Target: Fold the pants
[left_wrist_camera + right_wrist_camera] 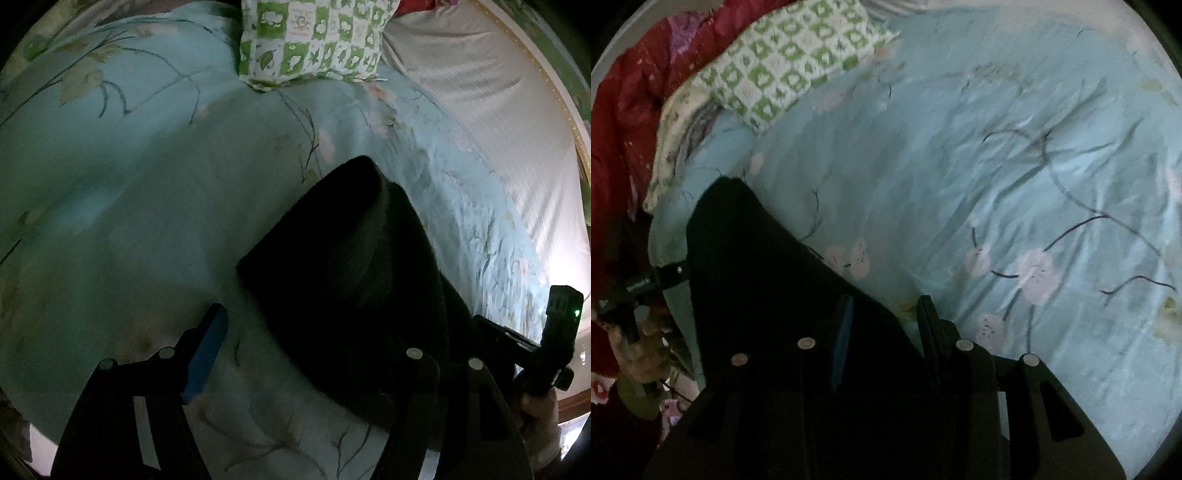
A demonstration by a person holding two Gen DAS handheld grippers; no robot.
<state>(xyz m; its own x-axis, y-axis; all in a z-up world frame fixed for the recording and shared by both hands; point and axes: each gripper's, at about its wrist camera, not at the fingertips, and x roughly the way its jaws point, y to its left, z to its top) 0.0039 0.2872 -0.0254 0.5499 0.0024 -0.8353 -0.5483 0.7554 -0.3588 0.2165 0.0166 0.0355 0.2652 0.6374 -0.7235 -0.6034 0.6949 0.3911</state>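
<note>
The black pants (347, 280) lie folded in a dark wedge on the light blue floral bedspread (147, 192). In the left wrist view my left gripper (310, 347) stands wide open; its blue-padded left finger (207, 350) rests on the bedspread beside the pants, and the right finger is hidden against the dark cloth. In the right wrist view the pants (768, 280) run from the lower middle up to the left. My right gripper (886, 325) is open, with the pants' edge lying between its fingers and over the left one.
A green and white checked pillow (314, 37) lies at the head of the bed, also in the right wrist view (790, 70). A red quilt (624, 110) is bunched beside it. A striped sheet (498, 110) and gold-trimmed bed frame (546, 74) run along the right.
</note>
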